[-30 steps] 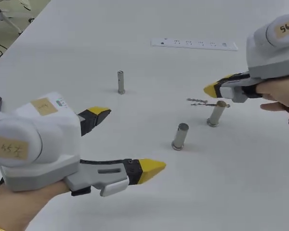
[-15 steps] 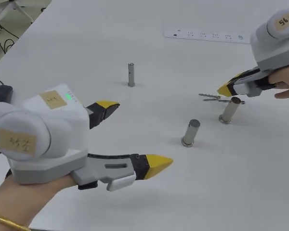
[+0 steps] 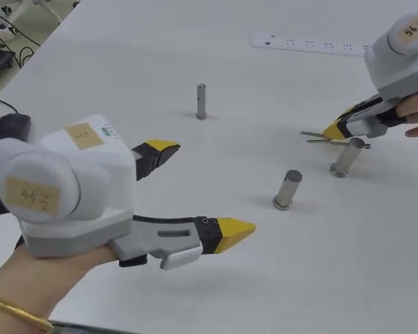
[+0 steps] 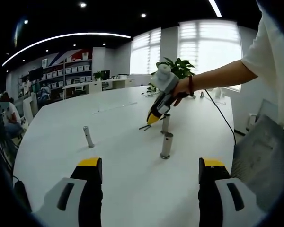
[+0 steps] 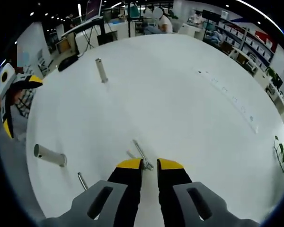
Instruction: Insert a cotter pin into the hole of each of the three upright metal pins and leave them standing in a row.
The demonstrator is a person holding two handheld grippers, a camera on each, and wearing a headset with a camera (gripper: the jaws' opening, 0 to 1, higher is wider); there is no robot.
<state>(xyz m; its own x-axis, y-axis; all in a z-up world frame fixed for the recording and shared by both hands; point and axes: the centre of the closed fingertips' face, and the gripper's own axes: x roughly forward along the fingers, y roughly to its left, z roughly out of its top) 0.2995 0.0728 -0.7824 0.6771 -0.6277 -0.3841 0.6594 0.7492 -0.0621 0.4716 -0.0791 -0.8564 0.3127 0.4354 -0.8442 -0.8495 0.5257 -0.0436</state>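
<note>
Three metal pins stand upright on the white table: a thin far one (image 3: 201, 101), a middle one (image 3: 288, 189) and a right one (image 3: 348, 156). My right gripper (image 3: 332, 131) hovers just left of the right pin's top, shut on a thin wire cotter pin (image 3: 315, 138) that sticks out leftwards. In the right gripper view the cotter pin (image 5: 143, 155) pokes out between the nearly closed jaws of the right gripper (image 5: 149, 164). My left gripper (image 3: 198, 189) is held open at the near left, with nothing between its jaws. In the left gripper view its jaws (image 4: 150, 163) frame the middle pin (image 4: 166, 145).
A white power strip (image 3: 313, 44) lies at the far right of the table. The table's left edge (image 3: 14, 76) runs past cables and a chair base on the floor. A dark object (image 3: 7, 129) sits beside my left hand.
The head camera has shifted, so the whole scene slid right and up. Both grippers keep nearly the same places relative to the pins; the right one still holds the cotter pin.
</note>
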